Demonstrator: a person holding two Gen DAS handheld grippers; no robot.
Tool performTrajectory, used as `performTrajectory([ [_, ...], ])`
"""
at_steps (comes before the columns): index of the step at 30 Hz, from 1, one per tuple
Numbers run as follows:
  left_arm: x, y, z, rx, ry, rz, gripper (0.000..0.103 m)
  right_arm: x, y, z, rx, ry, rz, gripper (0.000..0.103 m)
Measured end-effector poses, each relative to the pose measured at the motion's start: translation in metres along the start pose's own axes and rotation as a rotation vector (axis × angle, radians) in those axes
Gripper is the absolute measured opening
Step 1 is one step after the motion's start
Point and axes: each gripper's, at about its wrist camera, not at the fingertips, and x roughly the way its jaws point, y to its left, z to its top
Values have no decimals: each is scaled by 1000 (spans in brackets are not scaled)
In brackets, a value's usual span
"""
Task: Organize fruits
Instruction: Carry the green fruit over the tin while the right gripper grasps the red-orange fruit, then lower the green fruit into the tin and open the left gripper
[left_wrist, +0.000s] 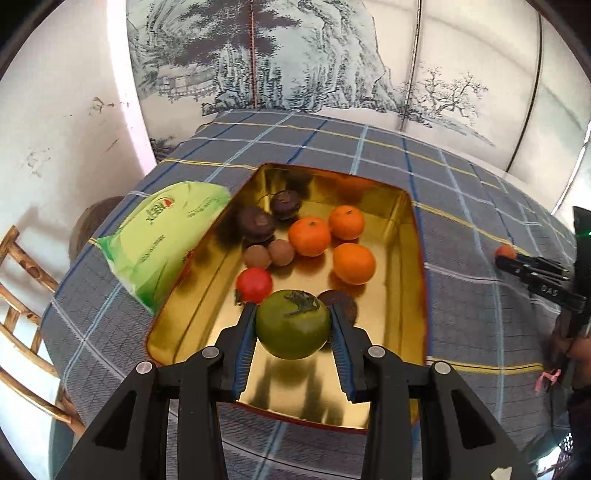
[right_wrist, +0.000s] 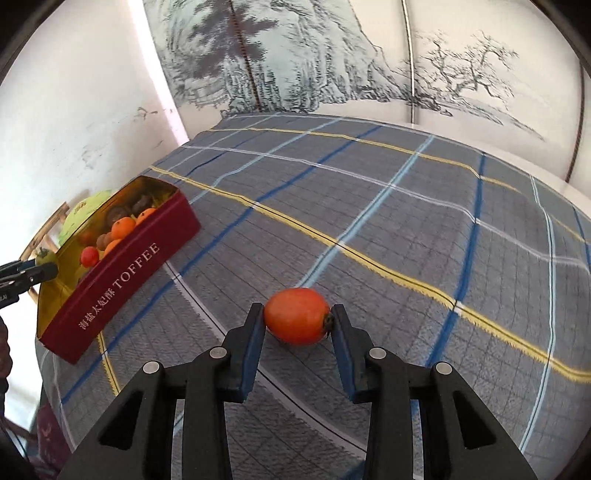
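1. The counter (right_wrist: 369, 206) wears a soft plaid cloth, so round fruit stays put.
2. A shiny gold-lined tin (left_wrist: 402, 258) gathers the fruit: oranges (left_wrist: 332, 240), dark and brown ones.
3. The left gripper (left_wrist: 293, 325) clamps a smooth green fruit (left_wrist: 291, 325) over the tin, jaws snug.
4. The right gripper (right_wrist: 297, 321) pinches a glossy orange-red fruit (right_wrist: 295, 315) on the cloth, jaws tight on its ends.

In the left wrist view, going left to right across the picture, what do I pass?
Bamboo chair → green packet → red tomato → green persimmon held in the left gripper → the tin's right wall → right gripper with its orange fruit.
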Motion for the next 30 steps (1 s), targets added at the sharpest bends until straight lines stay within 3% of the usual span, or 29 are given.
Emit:
performTrajectory([
  [6, 1, 2, 1, 31, -26, 40, 34, 2, 1, -1, -7, -1, -8, 37],
  [22, -1, 8, -2, -2, -35, 32, 35, 5, 2, -1, -7, 12, 2, 37],
  [30, -14, -7, -6, 26, -86, 92, 66, 2, 8, -3, -17, 19, 3, 37],
])
